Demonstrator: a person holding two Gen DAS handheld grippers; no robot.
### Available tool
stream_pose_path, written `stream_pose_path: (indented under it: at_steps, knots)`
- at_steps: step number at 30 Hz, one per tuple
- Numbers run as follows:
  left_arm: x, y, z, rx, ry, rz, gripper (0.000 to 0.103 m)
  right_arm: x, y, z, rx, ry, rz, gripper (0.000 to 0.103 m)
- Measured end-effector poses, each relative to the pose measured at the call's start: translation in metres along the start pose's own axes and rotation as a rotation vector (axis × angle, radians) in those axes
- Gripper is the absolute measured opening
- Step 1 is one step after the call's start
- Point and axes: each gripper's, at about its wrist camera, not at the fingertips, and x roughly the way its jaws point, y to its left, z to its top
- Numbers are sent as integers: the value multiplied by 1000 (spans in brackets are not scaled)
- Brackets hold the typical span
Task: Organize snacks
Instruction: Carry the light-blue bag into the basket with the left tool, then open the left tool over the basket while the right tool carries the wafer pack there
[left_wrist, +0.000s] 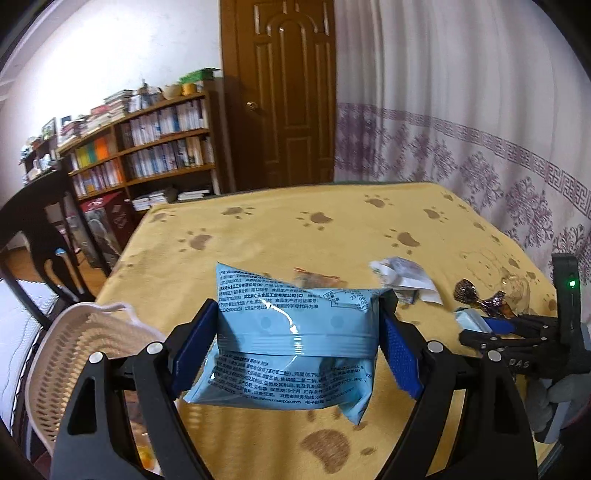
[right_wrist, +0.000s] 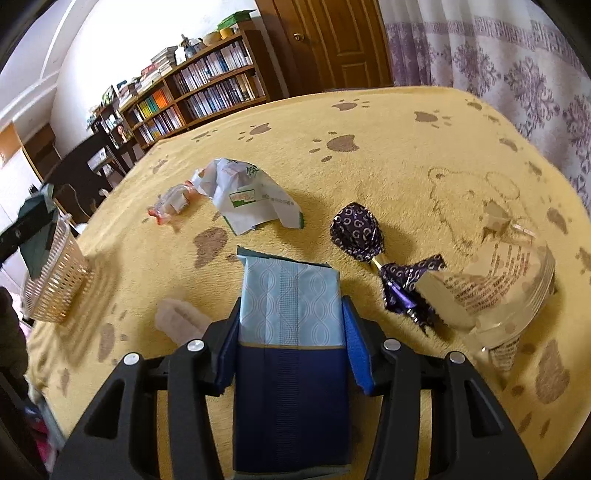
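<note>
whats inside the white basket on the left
From the left wrist view the white basket shows mostly its bare slotted wall. Something orange peeks out low down, but the left gripper, shut on the light blue snack packet, covers the rest.

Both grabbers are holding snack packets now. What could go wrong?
The puffy light blue packet is squeezed between the left gripper's fingers; it might get crushed or slip. The white basket sits at the table's edge, so a bump might tip it off. The right gripper holds a dark blue packet close to the purple candy, which it might knock.
</note>
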Motion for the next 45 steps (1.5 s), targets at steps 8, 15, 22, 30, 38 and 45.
stream_pose_path:
  at_steps: [8,15,22,30,38,45]
  knots:
    - [-18,42,-5,-66,-10,71,84,-8,9,-1,22,-8,49,50]
    - [-32,87,-9,-145,-27,138,84,-19,21,-3,10,-25,71,50]
    - [-31,119,-14,-202,-20,181,84,-25,30,-6,2,-31,91,50]
    - [-18,147,-30,-274,33,211,89,-29,38,-9,-7,-33,100,50]
    - [-29,168,-37,-333,11,230,90,-31,48,-13,-17,-32,113,50]
    - [-47,177,-38,-346,-25,243,90,-38,69,-9,-30,-48,162,50]
